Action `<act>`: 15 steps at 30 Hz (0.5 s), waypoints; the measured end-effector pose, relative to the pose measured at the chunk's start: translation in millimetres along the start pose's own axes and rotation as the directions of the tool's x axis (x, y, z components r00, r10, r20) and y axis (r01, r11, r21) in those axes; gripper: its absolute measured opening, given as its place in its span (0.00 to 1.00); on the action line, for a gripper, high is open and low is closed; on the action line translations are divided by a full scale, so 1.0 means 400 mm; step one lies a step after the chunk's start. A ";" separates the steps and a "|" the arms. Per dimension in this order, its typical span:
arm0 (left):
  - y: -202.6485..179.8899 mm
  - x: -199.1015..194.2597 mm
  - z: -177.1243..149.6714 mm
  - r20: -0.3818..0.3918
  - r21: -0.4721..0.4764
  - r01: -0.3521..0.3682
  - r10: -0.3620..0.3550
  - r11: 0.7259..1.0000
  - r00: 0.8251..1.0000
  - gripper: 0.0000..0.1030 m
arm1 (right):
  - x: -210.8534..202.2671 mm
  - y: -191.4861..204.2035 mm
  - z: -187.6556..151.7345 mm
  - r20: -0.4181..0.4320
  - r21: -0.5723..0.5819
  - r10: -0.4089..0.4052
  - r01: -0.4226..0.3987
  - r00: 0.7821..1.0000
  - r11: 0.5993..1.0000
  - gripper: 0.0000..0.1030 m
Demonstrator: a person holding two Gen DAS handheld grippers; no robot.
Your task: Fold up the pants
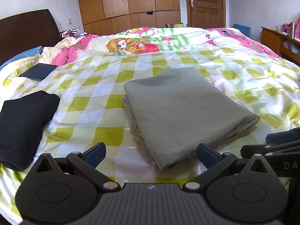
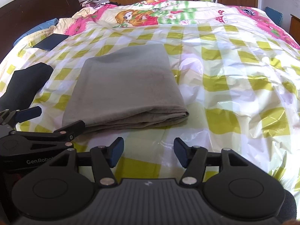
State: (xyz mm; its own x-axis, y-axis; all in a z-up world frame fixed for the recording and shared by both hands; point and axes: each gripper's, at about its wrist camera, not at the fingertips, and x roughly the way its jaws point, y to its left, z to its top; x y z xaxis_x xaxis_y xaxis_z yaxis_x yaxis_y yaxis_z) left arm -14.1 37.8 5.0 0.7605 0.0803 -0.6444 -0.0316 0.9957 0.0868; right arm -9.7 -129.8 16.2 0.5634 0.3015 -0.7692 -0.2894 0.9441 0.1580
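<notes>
The grey pants (image 1: 180, 110) lie folded into a thick rectangle on the yellow-and-white checked sheet (image 1: 97, 93); they also show in the right wrist view (image 2: 125, 86). My left gripper (image 1: 150, 154) is open and empty, with its fingertips at the near edge of the folded pants. My right gripper (image 2: 149, 152) is open and empty, just short of the pants' near edge, over bare sheet. The left gripper also appears in the right wrist view (image 2: 54, 120), beside the pants' near left corner.
A folded black garment (image 1: 24, 127) lies at the left. A dark flat case (image 1: 38, 71) lies farther back left. A cartoon quilt (image 1: 150, 41) covers the far bed. A dark headboard (image 1: 24, 30), wardrobes and a door stand behind.
</notes>
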 end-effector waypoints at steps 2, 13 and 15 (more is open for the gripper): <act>0.000 -0.001 0.000 -0.002 0.000 0.004 -0.004 1.000 1.000 1.00 | 0.001 0.000 -0.001 0.000 0.000 -0.001 0.001 1.000 1.000 0.59; 0.000 -0.001 -0.001 -0.001 0.001 0.004 -0.004 1.000 1.000 1.00 | 0.005 -0.005 -0.002 -0.006 0.003 -0.002 0.003 1.000 1.000 0.59; 0.000 -0.001 -0.001 -0.001 0.001 0.004 -0.004 1.000 1.000 1.00 | 0.007 -0.005 -0.004 -0.007 0.004 -0.004 0.004 1.000 1.000 0.59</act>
State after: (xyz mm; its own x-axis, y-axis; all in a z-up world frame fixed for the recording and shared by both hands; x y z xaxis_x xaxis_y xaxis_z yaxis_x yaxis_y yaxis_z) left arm -14.7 37.9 5.0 0.7601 0.0768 -0.6452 -0.0284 0.9960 0.0851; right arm -8.7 -131.2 12.9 0.5587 0.2968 -0.7744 -0.2842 0.9458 0.1574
